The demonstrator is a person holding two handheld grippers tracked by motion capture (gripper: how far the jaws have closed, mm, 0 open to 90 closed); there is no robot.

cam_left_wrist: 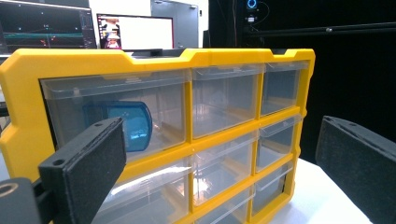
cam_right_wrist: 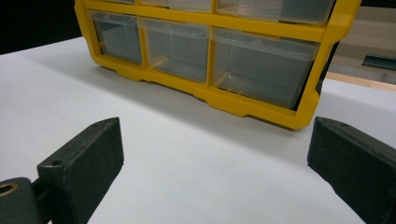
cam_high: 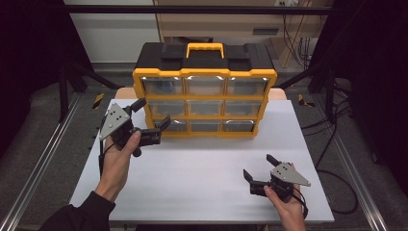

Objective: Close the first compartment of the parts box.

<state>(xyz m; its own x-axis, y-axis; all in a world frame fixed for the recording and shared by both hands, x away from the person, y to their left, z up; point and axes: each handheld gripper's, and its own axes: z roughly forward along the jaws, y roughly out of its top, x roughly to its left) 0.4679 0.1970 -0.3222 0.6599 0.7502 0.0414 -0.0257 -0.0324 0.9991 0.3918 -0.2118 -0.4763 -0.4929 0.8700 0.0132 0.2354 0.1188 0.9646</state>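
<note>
Counter (cam_high: 202, 163): a pale grey surface on a metal frame, the person's forearms entering from its near edge in the high view.
Organiser (cam_high: 204, 89): a yellow-framed drawer cabinet with a black top and yellow carry handle stands upright at the far middle of the counter, its three rows of three clear drawers facing the person.
Drawers: all nine sit flush in the frame; through the top-left drawer (cam_left_wrist: 116, 114) in the left gripper view a blue object (cam_left_wrist: 126, 123) shows inside, just behind the clear front.
Left hand (cam_high: 118, 161): raised at the organiser's left front corner, gripping the tool body under its grey three-cornered plate.
Left tongs (cam_high: 154, 115): spread wide, holding nothing; one jaw sits near the cabinet's left edge at middle-row height, the other close in front of the bottom-left drawer; whether either touches the frame cannot be told.
Right hand (cam_high: 284, 202): low at the near right corner of the counter, well apart from the organiser.
Right tongs (cam_high: 257, 168): spread wide and empty above bare counter, pointing toward the bottom row of drawers (cam_right_wrist: 261, 65) in the right gripper view.
Cables: a black lead trails from each tool toward the person.
</note>
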